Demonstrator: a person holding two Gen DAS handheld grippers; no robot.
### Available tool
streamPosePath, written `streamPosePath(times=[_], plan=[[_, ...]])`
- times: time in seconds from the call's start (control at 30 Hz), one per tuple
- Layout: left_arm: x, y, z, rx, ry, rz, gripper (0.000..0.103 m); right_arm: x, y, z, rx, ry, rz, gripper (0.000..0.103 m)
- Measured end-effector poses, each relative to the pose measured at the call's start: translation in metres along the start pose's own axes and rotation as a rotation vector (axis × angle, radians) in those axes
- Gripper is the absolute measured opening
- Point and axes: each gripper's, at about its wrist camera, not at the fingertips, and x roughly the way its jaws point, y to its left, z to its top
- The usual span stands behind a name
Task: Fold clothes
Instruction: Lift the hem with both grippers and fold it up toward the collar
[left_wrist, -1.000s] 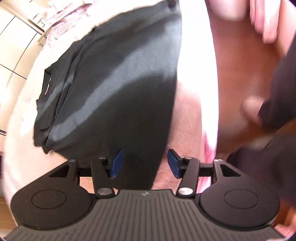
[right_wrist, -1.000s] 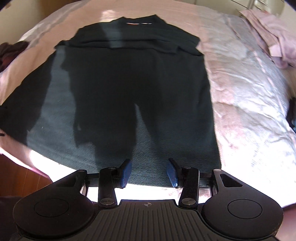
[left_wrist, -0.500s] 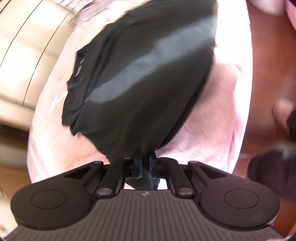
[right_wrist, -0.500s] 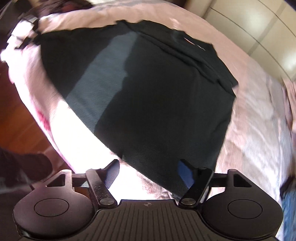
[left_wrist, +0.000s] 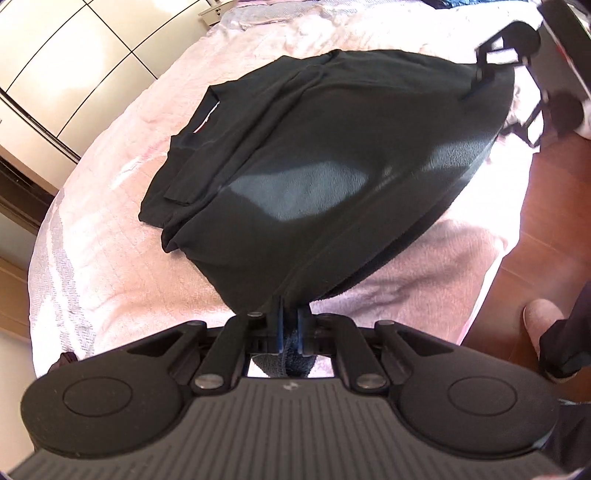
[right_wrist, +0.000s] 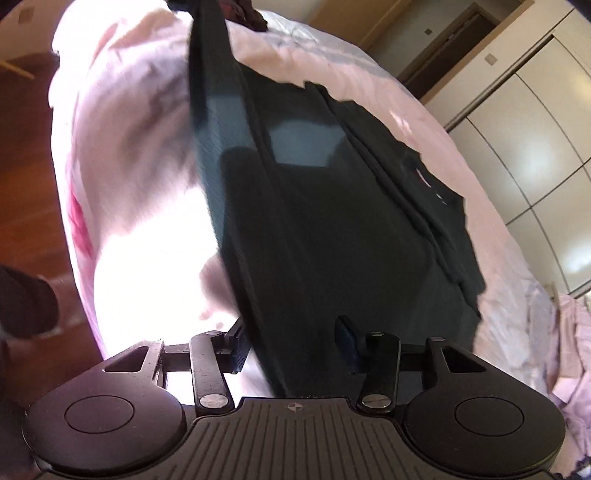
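Note:
A black long-sleeved garment (left_wrist: 295, 155) lies spread on a pink bed cover (left_wrist: 110, 229), collar at the far end. My left gripper (left_wrist: 290, 328) is shut on the near hem corner, and the cloth rises from the bed to its pads. At the other hem corner, top right in the left wrist view, sits my right gripper (left_wrist: 480, 79). In the right wrist view the right gripper (right_wrist: 291, 343) has the garment (right_wrist: 332, 229) hem running between its fingers. Its jaws are closing, with a gap still showing beside the cloth.
The bed (right_wrist: 140, 147) ends at a wooden floor (left_wrist: 554, 221), where a person's slippered foot (left_wrist: 543, 317) stands. Cream wardrobe doors (right_wrist: 535, 129) line the far side. Pink clothes (right_wrist: 569, 332) lie heaped on the bed's right, dark clothes (right_wrist: 251, 11) at its far end.
My left gripper shut on the hem corner and lifted it off the bed. My right gripper rolled, sank to the other hem corner, opened wider, then began closing around the cloth.

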Motion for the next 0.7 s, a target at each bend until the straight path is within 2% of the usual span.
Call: streamPosePath(times=[0.07, 0.13, 0.2, 0.27, 0.4, 0.57, 0.7], plan=[[-0.002, -0.005, -0.006, 0.010, 0.007, 0.000, 0.006, 0.000, -0.014, -0.024, -0.024, 0.049, -0.033, 0.036], [0.002, -0.009, -0.008, 0.019, 0.012, -0.004, 0.006, 0.002, -0.034, -0.050, -0.023, 0.113, -0.056, 0.015], [0.005, -0.012, -0.009, 0.038, 0.016, -0.005, 0.005, 0.004, -0.052, -0.068, -0.017, 0.167, -0.054, 0.004], [0.003, -0.015, -0.008, 0.057, 0.024, -0.012, 0.005, 0.002, -0.066, -0.075, -0.026, 0.180, -0.017, 0.003], [-0.023, -0.022, -0.014, 0.106, 0.026, -0.010, 0.004, -0.017, -0.080, -0.059, -0.082, 0.189, 0.061, 0.002], [-0.066, -0.034, -0.027, 0.078, 0.051, -0.009, 0.003, -0.061, -0.086, -0.046, -0.073, 0.171, 0.141, 0.002], [-0.109, -0.055, -0.039, 0.042, 0.081, -0.049, 0.003, -0.106, -0.072, -0.051, -0.072, 0.186, 0.224, 0.002]])
